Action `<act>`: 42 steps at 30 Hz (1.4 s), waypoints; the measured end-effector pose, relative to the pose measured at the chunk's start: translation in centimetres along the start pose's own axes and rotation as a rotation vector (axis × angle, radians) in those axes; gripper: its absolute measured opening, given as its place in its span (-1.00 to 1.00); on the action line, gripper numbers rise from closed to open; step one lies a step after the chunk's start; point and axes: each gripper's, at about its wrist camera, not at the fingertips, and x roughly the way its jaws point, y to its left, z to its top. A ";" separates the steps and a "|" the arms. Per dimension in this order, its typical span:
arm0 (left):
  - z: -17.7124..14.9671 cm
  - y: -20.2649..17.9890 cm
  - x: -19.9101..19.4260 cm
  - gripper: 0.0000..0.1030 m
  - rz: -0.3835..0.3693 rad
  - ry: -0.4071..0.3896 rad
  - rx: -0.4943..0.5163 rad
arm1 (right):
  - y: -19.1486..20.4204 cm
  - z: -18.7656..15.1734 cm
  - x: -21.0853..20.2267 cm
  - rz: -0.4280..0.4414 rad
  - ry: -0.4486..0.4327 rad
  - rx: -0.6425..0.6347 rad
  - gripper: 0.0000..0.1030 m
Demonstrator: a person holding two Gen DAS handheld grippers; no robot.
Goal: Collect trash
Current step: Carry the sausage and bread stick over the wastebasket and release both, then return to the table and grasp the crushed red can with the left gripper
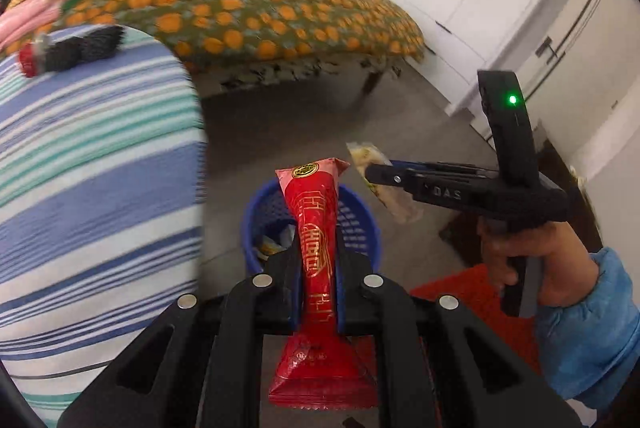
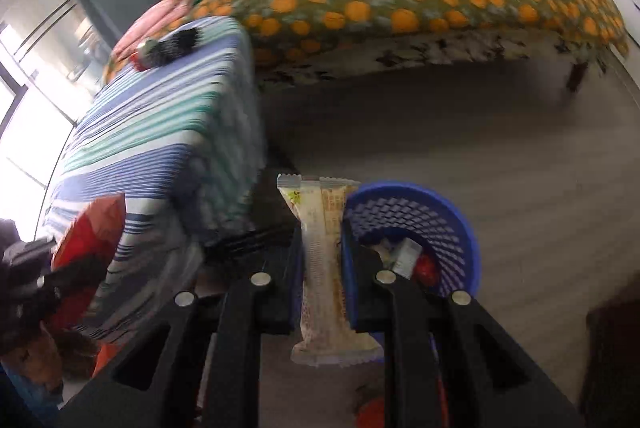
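Carrying two wrappers toward the blue basket (image 1: 362,224), we have both tongs clenched on trash. Our left tongs (image 1: 316,268) pinch a red wrapper (image 1: 316,260) around its middle, so it stands upright between the jaws with its crimped ends free above and below. Our right tongs (image 2: 322,260) grip a pale yellow wrapper (image 2: 324,248) the same way.

From the left wrist view, the basket sits on the floor (image 1: 280,124) just beyond the red wrapper; from the right wrist view it lies just to the right of the pale one, with some trash already inside. A striped cloth (image 1: 88,164) covers the piece of furniture at the left, and a bed (image 1: 256,4) stands behind.

Both views are smeared with motion, so we judge the main risk to be letting go too soon: a light wrapper released off-centre could flutter past the rim onto the floor. Our two tongs also converge on one small opening and could knock each other, or tip the basket.
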 end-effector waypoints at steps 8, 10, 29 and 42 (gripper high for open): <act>0.6 -0.7 11.2 -0.78 0.047 0.119 -0.050 | -6.5 -0.9 2.2 -0.006 -0.010 0.133 -0.68; 0.6 -0.6 13.1 -0.78 0.054 0.137 -0.058 | -7.3 -0.8 2.6 -0.004 -0.009 0.139 -0.68; 0.8 -1.9 10.3 0.48 0.079 0.043 -0.033 | -8.8 -0.3 2.4 -0.087 -0.067 0.202 0.34; -4.5 10.0 -8.4 0.65 0.277 -0.146 -0.152 | 4.3 -0.3 1.4 -0.150 -0.205 -0.147 0.50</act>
